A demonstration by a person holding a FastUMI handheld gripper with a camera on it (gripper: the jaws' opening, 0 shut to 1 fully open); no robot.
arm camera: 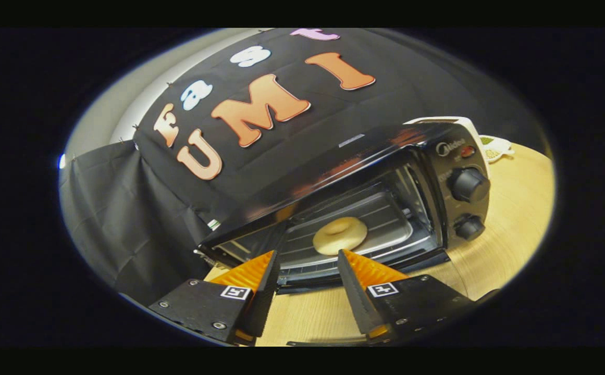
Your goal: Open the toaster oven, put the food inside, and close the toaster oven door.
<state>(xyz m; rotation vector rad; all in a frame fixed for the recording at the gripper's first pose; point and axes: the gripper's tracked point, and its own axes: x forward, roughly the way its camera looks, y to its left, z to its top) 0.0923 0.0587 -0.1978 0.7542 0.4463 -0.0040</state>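
Black cloth wall (125,219) draped behind a pale wooden table (510,234); grey room wall (125,99) beyond, softly lit.

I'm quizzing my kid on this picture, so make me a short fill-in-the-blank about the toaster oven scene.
1. The ring-shaped food lies on the ___ inside the toaster oven.
2. The gripper has its fingers ___, holding nothing.
3. The toaster oven's two knobs sit one ___ the other.

Missing words: tray; open; above

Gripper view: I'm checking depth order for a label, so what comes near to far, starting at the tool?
Open tool → wooden table → toaster oven's open front → doughnut-shaped food on the tray inside → black cloth wall.
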